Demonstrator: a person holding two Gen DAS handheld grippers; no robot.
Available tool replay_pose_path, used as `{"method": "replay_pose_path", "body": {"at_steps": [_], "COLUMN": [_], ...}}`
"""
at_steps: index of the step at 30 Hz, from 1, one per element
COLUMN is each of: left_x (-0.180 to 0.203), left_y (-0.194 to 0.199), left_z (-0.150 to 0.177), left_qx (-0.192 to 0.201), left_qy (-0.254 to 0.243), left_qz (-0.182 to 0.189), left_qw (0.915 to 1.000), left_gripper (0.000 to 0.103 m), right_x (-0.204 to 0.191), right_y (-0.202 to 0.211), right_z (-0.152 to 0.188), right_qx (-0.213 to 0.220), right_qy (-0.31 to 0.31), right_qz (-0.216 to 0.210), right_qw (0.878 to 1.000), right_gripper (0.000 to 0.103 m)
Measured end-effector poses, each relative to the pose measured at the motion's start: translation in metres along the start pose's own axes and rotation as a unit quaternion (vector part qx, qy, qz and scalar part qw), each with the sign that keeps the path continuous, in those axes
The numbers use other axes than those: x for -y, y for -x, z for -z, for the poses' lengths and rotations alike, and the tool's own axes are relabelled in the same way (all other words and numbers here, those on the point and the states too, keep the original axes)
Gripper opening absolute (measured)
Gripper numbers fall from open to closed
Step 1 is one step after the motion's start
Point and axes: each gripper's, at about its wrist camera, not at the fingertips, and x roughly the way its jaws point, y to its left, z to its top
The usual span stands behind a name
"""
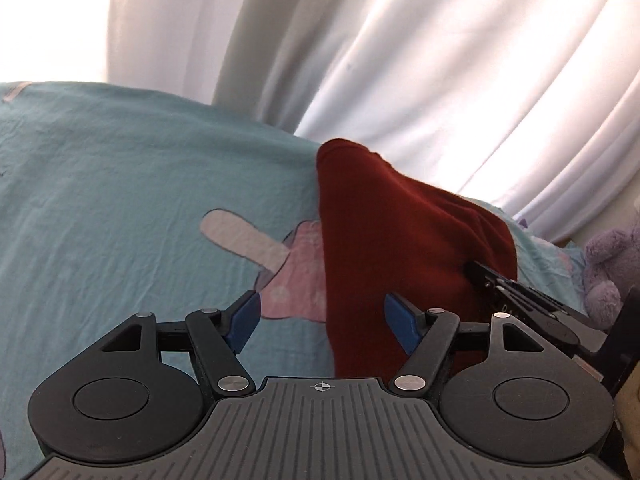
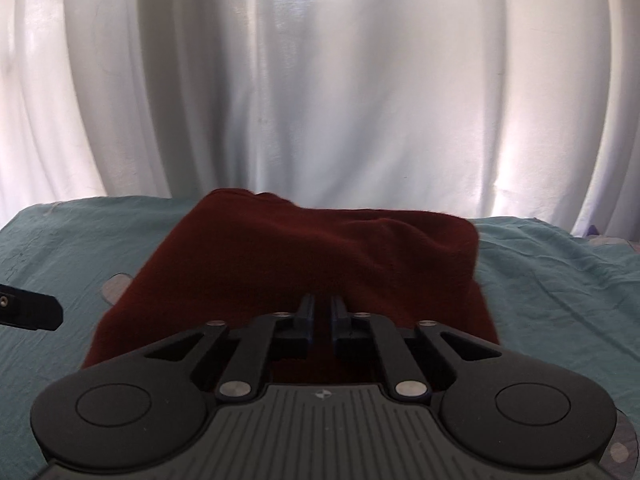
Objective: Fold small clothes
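Note:
A dark red garment (image 1: 392, 236) lies on the teal bedsheet (image 1: 120, 184), raised into a fold. My left gripper (image 1: 323, 320) is open and empty, its blue pads spread over the garment's left edge. My right gripper (image 2: 323, 312) is shut on the dark red garment (image 2: 320, 248) and holds its near edge lifted. The right gripper also shows in the left wrist view (image 1: 484, 276), pinching the cloth. The left gripper's tip (image 2: 32, 312) shows at the left edge of the right wrist view.
White curtains (image 2: 320, 80) hang behind the bed. The teal sheet (image 2: 560, 280) has a pink and white cartoon print (image 1: 272, 268). A purple plush toy (image 1: 612, 264) sits at the right edge of the bed.

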Motion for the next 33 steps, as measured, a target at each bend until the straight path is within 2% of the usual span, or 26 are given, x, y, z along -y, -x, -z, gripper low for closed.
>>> {"method": "replay_pose_path", "body": {"at_steps": [2,4,6,8,13,16,18,23,26,28,29,30,31,32,33], "left_x": [0.008,0.016,0.026,0.036,0.054,0.052,0.045,0.034,0.025,0.015,0.007,-0.003,-0.012,-0.023,-0.033], "left_y": [-0.007,-0.018,-0.034,-0.054,-0.105,-0.124,-0.129,-0.131,-0.117,-0.097,-0.086,-0.074,-0.066,-0.057,-0.053], "left_z": [-0.006,-0.016,-0.028,-0.041,-0.063,-0.06,-0.055,-0.053,-0.051,-0.047,-0.044,-0.04,-0.037,-0.034,-0.031], "left_qx": [0.004,0.015,0.022,0.034,0.043,0.043,0.054,0.058,0.056,0.057,0.054,0.049,0.038,0.02,0.003], "left_qy": [-0.009,-0.008,-0.003,0.001,-0.013,-0.011,-0.002,0.022,0.016,0.002,-0.005,-0.01,-0.008,0.0,0.014], "left_qz": [0.004,0.003,0.005,-0.009,-0.07,-0.092,-0.104,-0.097,-0.078,-0.065,-0.052,-0.03,-0.007,0.02,0.048], "left_qw": [0.9999,0.9998,0.9997,0.9994,0.9965,0.9948,0.9931,0.9934,0.9953,0.9963,0.9971,0.9983,0.9992,0.9996,0.9987], "left_gripper": [0.074,0.076,0.077,0.078,0.081,0.09,0.098,0.099,0.1,0.101,0.101,0.101,0.101,0.101,0.101], "right_x": [0.019,0.027,0.028,0.029,0.023,0.034,0.042,0.051,0.072,0.085,0.094,0.102,0.11,0.118,0.127], "right_y": [-0.003,0.0,-0.011,-0.033,-0.067,-0.077,-0.078,-0.077,-0.062,-0.033,-0.018,-0.003,0.008,0.018,0.024], "right_z": [-0.012,-0.022,-0.032,-0.041,-0.053,-0.051,-0.047,-0.041,-0.039,-0.032,-0.026,-0.02,-0.013,-0.006,-0.002], "right_qx": [-0.013,0.001,-0.005,-0.023,-0.053,-0.056,-0.048,-0.033,-0.037,-0.023,-0.018,-0.016,-0.023,-0.03,-0.04], "right_qy": [-0.052,-0.077,-0.089,-0.094,-0.079,-0.103,-0.129,-0.155,-0.206,-0.212,-0.209,-0.207,-0.211,-0.213,-0.215], "right_qz": [-0.019,-0.006,0.001,-0.009,0.018,0.032,0.024,0.004,-0.023,-0.022,-0.034,-0.046,-0.037,-0.027,-0.033], "right_qw": [0.998,0.997,0.996,0.995,0.995,0.993,0.99,0.987,0.978,0.977,0.977,0.977,0.976,0.976,0.975], "right_gripper": [0.0,0.002,0.003,0.004,0.004,0.004,0.001,0.0,0.003,0.008,0.025,0.058,0.08,0.093,0.089]}}
